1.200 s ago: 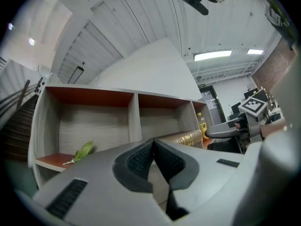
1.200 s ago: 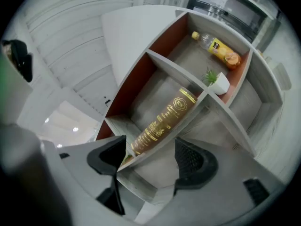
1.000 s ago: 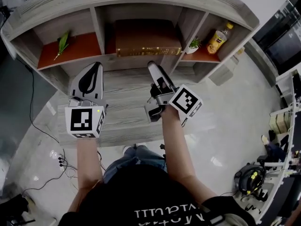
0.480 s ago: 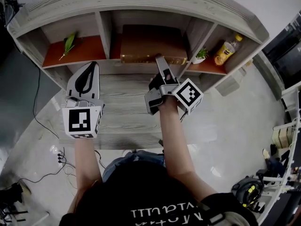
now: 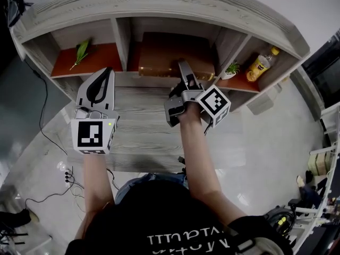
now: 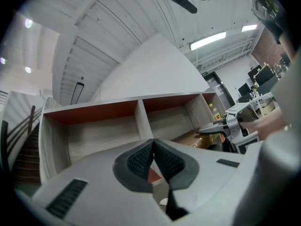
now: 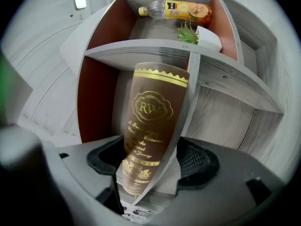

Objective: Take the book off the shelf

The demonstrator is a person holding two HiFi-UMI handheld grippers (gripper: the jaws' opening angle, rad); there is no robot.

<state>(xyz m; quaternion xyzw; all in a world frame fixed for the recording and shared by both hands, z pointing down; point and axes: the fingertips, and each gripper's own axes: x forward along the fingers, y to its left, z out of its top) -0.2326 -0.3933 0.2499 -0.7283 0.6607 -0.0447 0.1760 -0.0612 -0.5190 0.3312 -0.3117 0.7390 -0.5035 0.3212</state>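
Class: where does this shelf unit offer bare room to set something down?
Free: the grey ledge before the compartments, and the left compartment's red floor beside the leaf. Crowded: the middle compartment, filled by the book and right gripper; the right, with plant and bottle.

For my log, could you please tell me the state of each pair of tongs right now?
Left tongs: closed, empty.
Right tongs: closed on the book.

We've got the grey wooden shelf (image 5: 159,4): green leaf (image 5: 82,51) left bay, brown book (image 5: 159,52) centre, potted plant (image 5: 231,69) and juice bottle (image 5: 260,64) right.
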